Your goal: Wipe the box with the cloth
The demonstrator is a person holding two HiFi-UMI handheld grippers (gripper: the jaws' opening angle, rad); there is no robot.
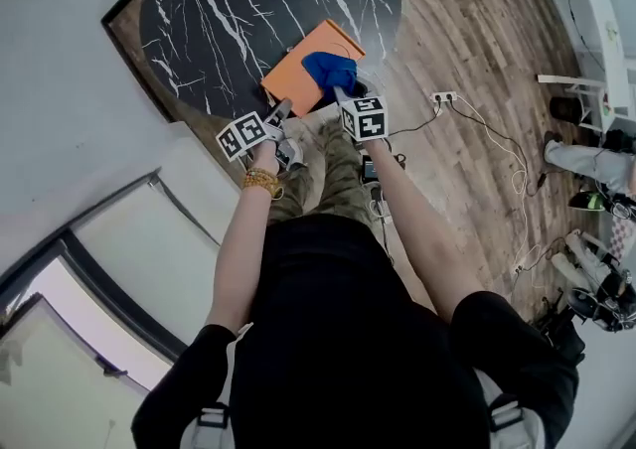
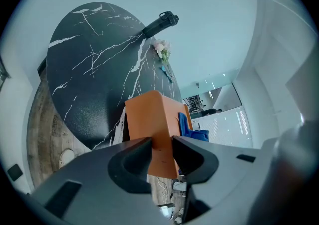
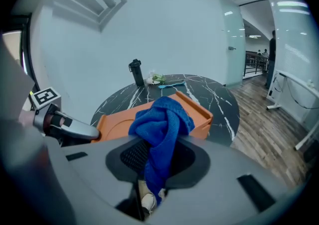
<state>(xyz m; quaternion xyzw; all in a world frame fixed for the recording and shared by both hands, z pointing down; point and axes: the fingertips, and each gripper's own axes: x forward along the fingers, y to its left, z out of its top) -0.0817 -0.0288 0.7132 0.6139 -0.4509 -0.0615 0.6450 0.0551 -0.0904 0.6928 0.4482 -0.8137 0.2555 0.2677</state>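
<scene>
Drooping blue cloth (image 3: pixel 162 119) over orange box (image 3: pixel 202 117)

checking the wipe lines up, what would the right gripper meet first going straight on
Likely the orange box just ahead of the right gripper; the blue cloth in its jaws would touch first, depth unclear.

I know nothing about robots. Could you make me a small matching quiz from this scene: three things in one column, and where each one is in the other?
Things:
1. orange box
2. blue cloth
3. black bottle

Places:
A. stands upright near the far rim of the table
B. its edge is clamped in the left tongs
C. pinched in the right tongs, bunched over the box

Pairs: 1-B, 2-C, 3-A
</scene>
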